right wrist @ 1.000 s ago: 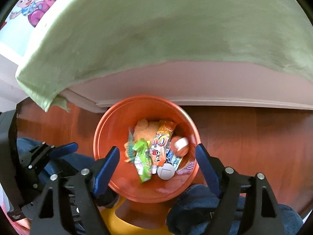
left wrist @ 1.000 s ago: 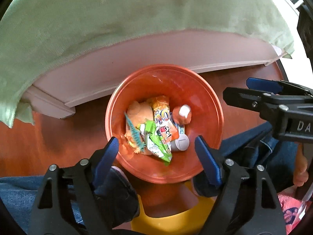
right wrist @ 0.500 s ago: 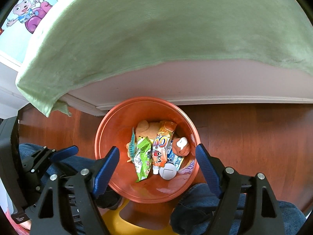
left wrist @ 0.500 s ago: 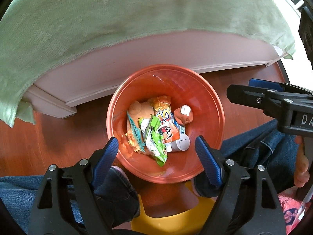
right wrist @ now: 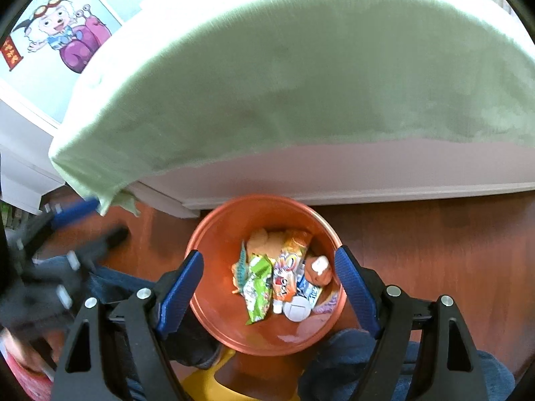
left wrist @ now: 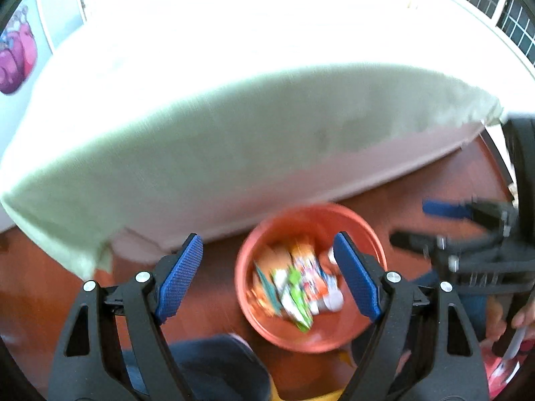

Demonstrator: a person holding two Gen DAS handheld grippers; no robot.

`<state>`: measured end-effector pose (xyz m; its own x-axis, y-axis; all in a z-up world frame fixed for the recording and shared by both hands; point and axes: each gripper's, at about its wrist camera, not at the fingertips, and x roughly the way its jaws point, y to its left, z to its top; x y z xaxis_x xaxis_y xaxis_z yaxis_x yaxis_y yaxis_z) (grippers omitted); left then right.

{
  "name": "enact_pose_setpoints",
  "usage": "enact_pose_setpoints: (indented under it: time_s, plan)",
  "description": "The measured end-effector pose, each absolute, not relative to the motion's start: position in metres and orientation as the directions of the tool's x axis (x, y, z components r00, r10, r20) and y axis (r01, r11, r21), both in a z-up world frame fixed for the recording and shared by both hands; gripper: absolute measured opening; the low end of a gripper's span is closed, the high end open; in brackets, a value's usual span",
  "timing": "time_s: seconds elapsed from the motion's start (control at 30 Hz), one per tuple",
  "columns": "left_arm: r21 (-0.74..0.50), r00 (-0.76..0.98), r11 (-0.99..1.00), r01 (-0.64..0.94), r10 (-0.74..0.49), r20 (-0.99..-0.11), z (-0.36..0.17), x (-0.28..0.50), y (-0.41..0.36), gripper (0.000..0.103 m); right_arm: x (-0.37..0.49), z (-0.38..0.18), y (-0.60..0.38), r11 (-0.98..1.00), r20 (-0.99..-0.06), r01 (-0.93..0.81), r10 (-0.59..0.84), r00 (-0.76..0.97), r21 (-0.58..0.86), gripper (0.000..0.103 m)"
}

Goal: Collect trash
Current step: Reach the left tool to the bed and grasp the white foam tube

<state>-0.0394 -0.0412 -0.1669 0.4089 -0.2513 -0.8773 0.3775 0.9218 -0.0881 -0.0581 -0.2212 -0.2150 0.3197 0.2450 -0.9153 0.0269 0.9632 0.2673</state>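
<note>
An orange bin (right wrist: 217,224) stands on the wooden floor by the table's base; it also shows in the left wrist view (left wrist: 364,230). It holds several pieces of trash: a green wrapper (right wrist: 257,287), an orange wrapper (right wrist: 289,274), a white cap (right wrist: 297,308) and a crumpled orange lump (right wrist: 317,270). My right gripper (right wrist: 267,284) is open and empty above the bin. My left gripper (left wrist: 267,280) is open and empty, up and left of the bin. The left wrist view is blurred.
A table draped with a pale green cloth (right wrist: 301,83) overhangs beyond the bin. The person's jeans-clad legs (right wrist: 351,361) and a yellow stool (right wrist: 207,384) sit below. A cartoon sticker (right wrist: 63,36) is on the far wall.
Both grippers have risen and tilted up, the left faster and leftward, so the bin looks smaller and the tabletop comes into view. The trash in the bin has not moved.
</note>
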Motion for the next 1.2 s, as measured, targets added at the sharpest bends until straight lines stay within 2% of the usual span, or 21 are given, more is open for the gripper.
enact_pose_setpoints:
  time_s: [0.4, 0.7, 0.87, 1.1, 1.2]
  plan:
    - [0.084, 0.661, 0.961, 0.265, -0.117, -0.742, -0.063, 0.102, -0.006, 0.079, -0.059, -0.200, -0.235, 0.943, -0.881, 0.025, 0.302, 0.363, 0.333, 0.080]
    - [0.253, 0.679, 0.915, 0.315, -0.030, -0.734, -0.064, 0.220, -0.025, 0.079, -0.055, -0.177, -0.233, 0.934, -0.847, -0.015, 0.330, 0.417, 0.357, 0.083]
    - [0.294, 0.614, 0.886, 0.358, 0.014, -0.789, -0.087, 0.276, -0.038, 0.079, -0.055, -0.167, -0.233, 0.927, -0.835, -0.025, 0.347, 0.427, 0.373, 0.083]
    - [0.262, 0.528, 0.877, 0.404, 0.011, -0.849, -0.113, 0.304, -0.044, 0.077, -0.054, -0.152, -0.240, 0.932, -0.823, -0.033, 0.335, 0.459, 0.361, 0.083]
    - [0.156, 0.495, 0.905, 0.395, -0.066, -0.867, -0.112, 0.309, -0.034, 0.060, -0.051, -0.148, -0.241, 0.933, -0.822, -0.028, 0.330, 0.465, 0.359, 0.083]
